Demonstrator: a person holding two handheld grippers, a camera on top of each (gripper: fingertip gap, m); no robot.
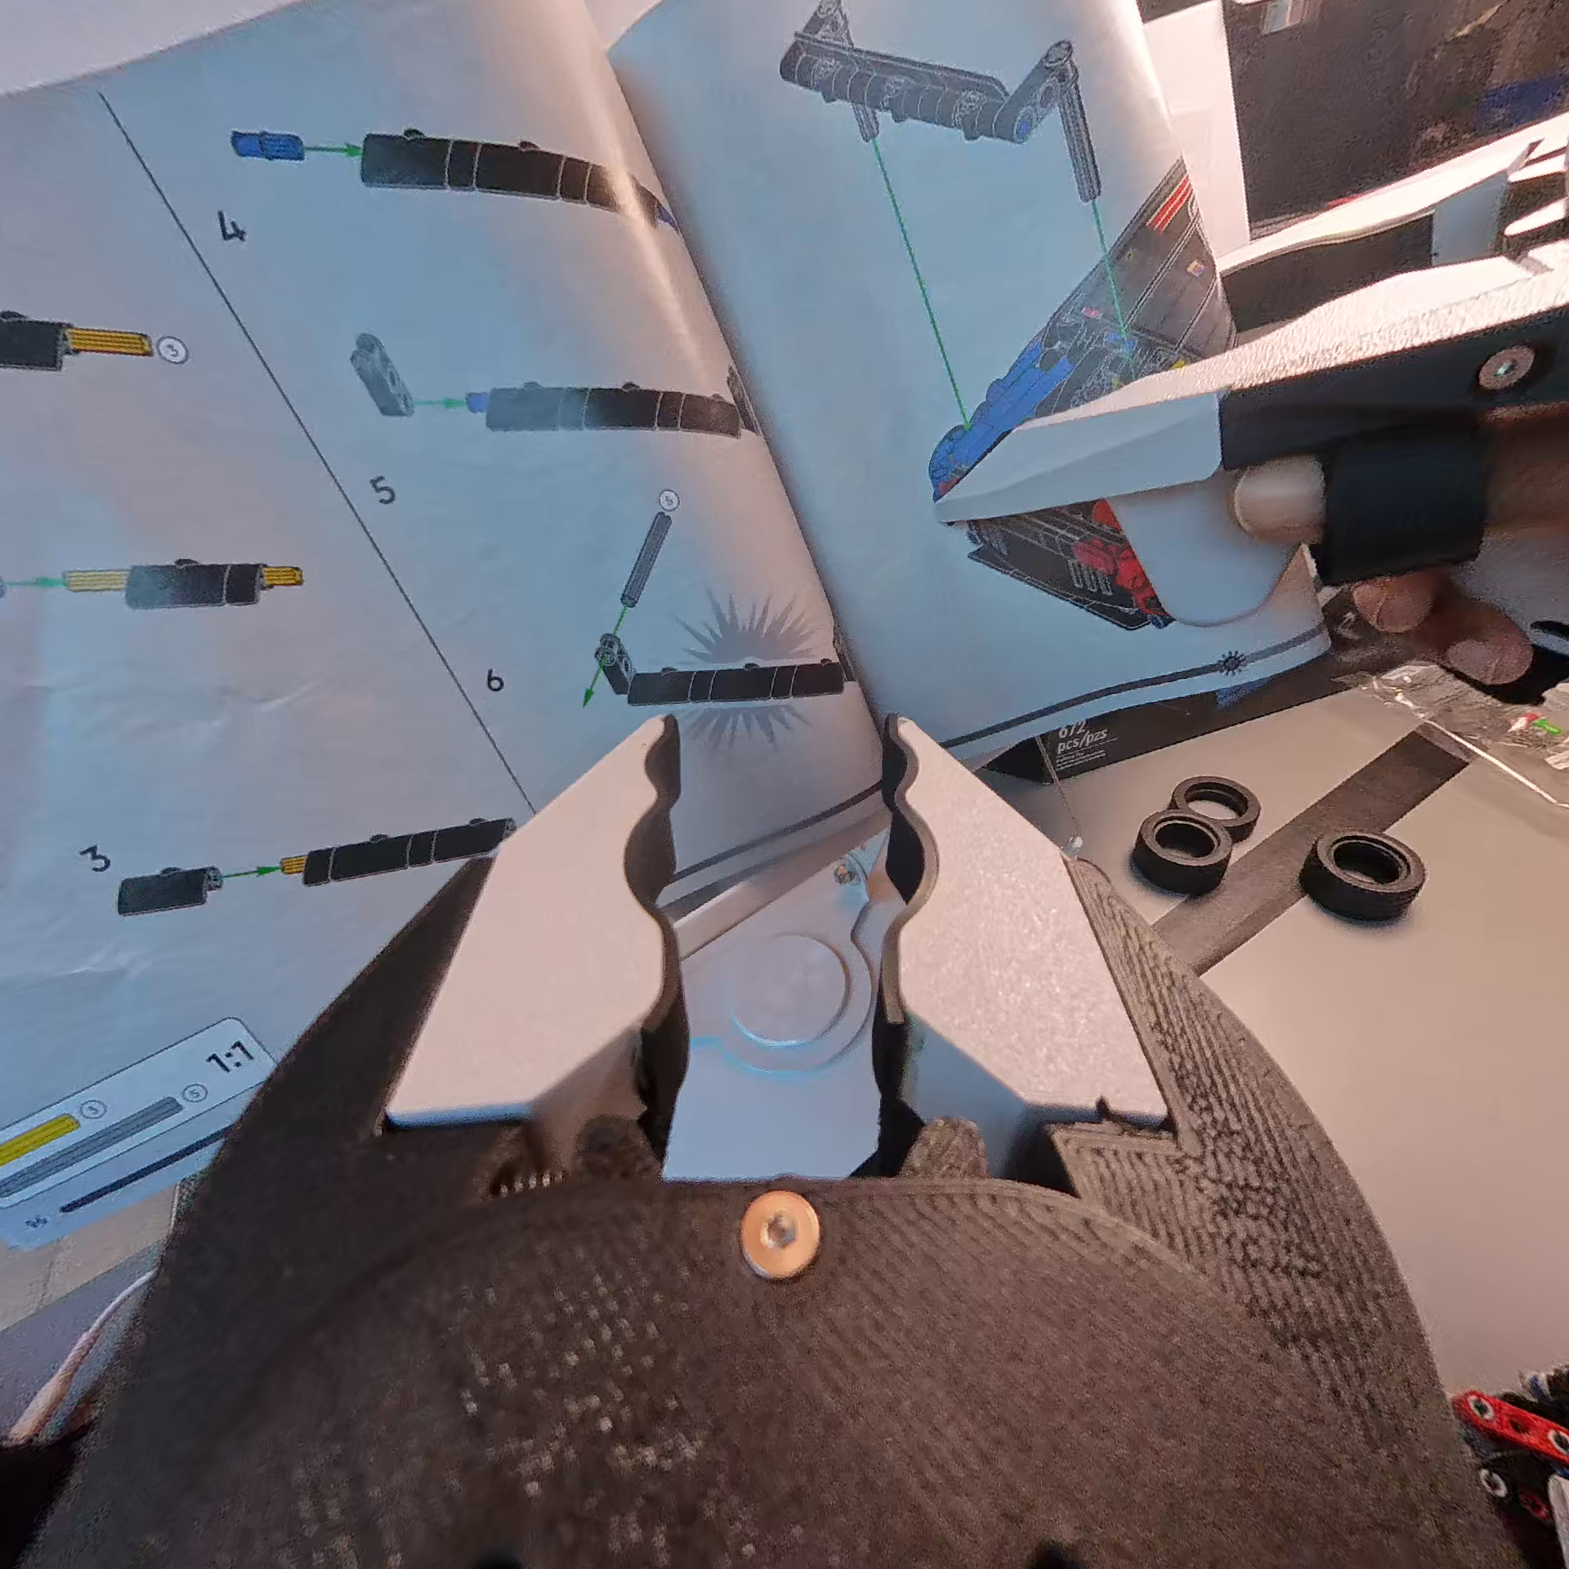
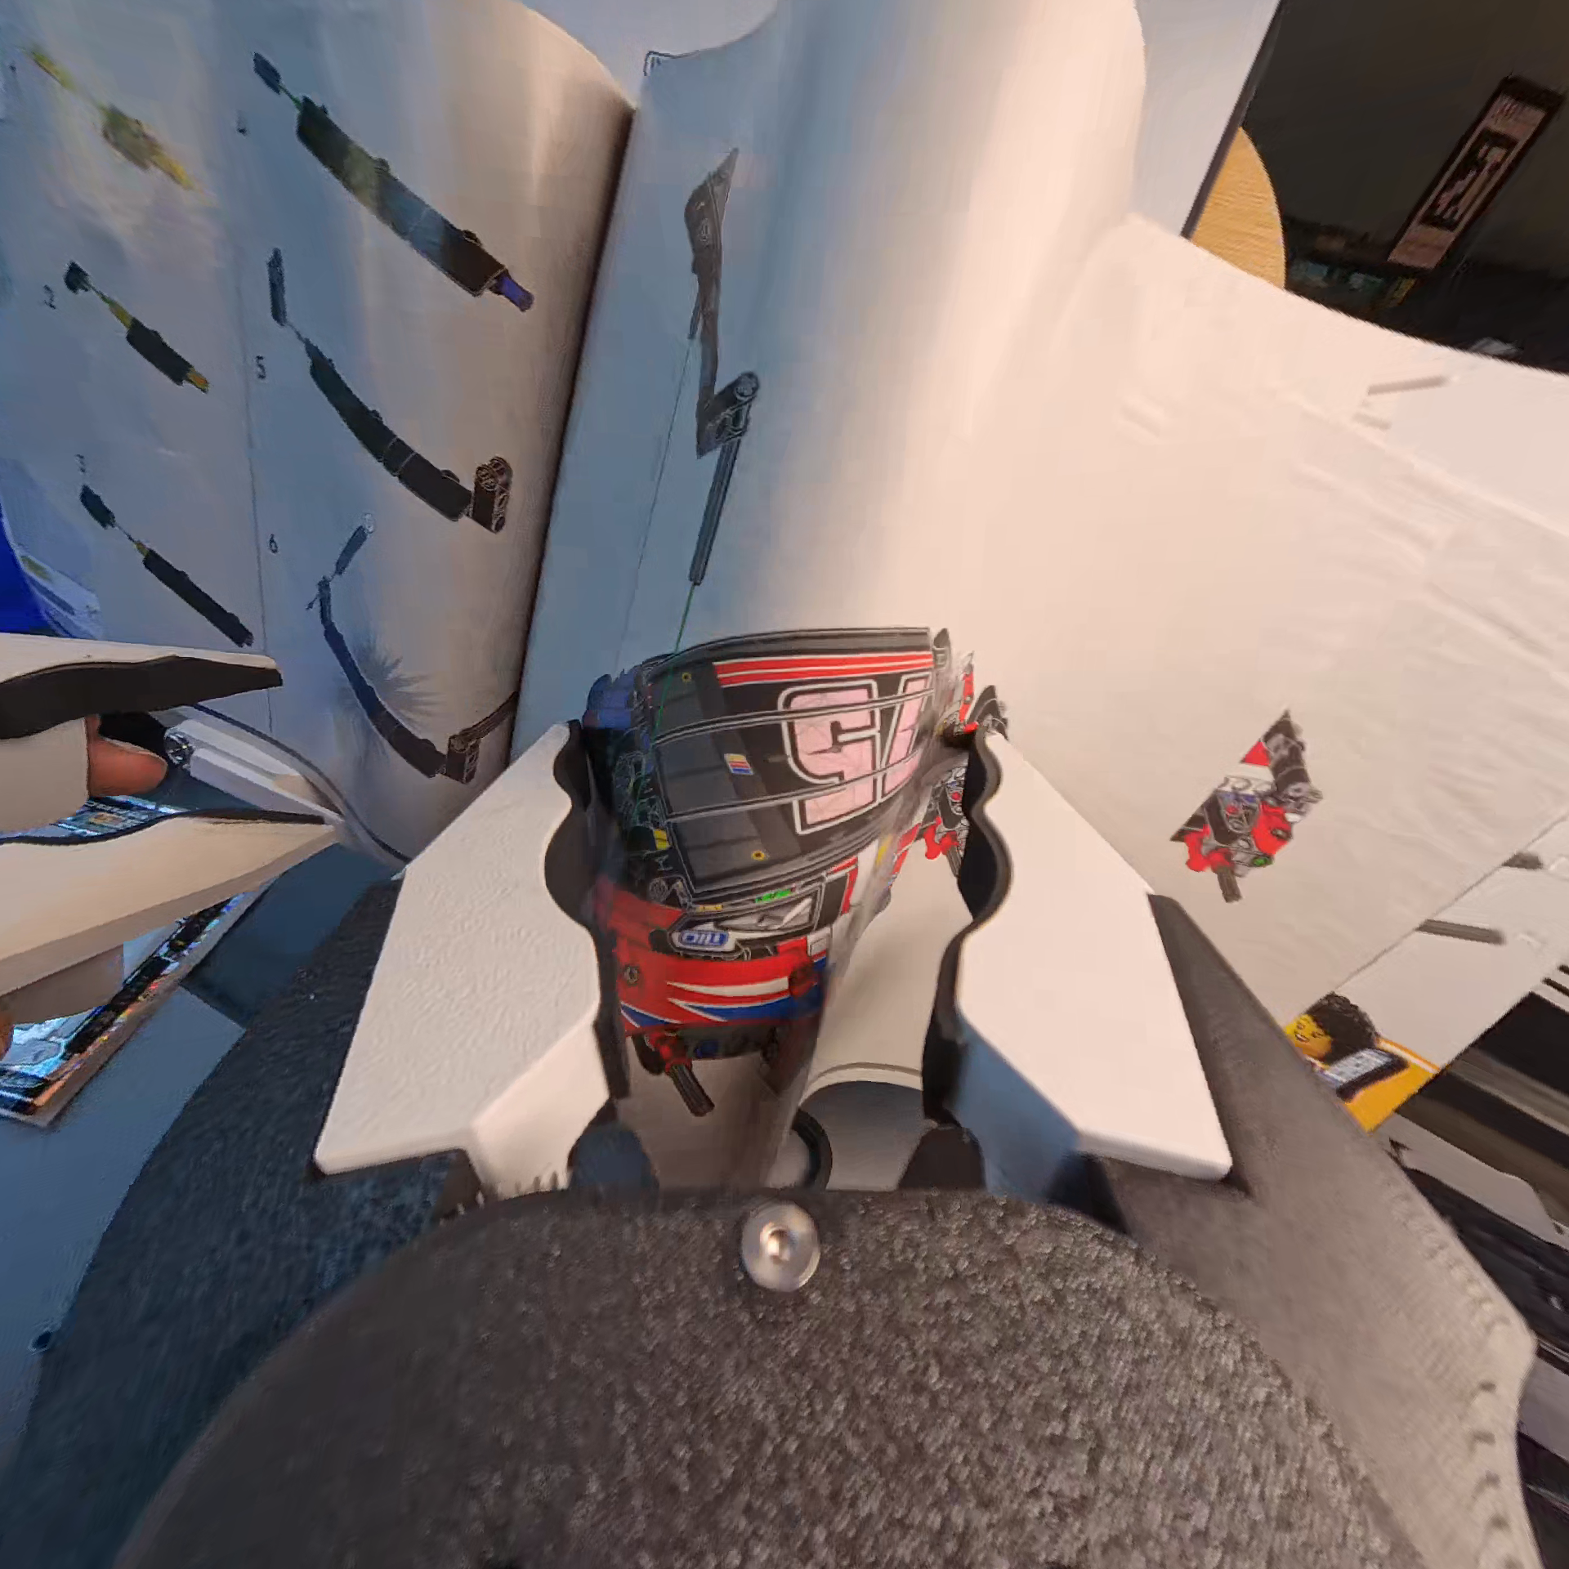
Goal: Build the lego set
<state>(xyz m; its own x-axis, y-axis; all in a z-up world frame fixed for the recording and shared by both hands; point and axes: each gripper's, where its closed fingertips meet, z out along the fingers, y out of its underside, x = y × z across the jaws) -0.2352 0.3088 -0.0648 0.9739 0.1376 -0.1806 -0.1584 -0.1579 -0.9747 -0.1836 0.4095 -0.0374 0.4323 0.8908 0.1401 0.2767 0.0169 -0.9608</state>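
The open instruction booklet [image 1: 357,475] stands upright and fills both views; its left page shows numbered build steps, its right page [image 2: 849,424] curls forward. My left gripper [image 1: 777,730] is open and empty, just in front of the booklet's lower spine. It also shows in the right wrist view [image 2: 301,747] at the left. My right gripper [image 2: 777,747] is open, with the curled lower part of the right page, printed with a red and black car, bulging between its fingers. It also shows in the left wrist view [image 1: 1019,518], reaching in from the right onto that page.
Three black tyres [image 1: 1189,840] lie on the grey table [image 1: 1401,1061] to the right. A clear plastic bag [image 1: 1486,739] lies behind them. A red beam [image 1: 1511,1435] sits at the lower right. A black box [image 1: 1095,747] stands behind the booklet, whose stand foot [image 1: 785,989] is below the spine.
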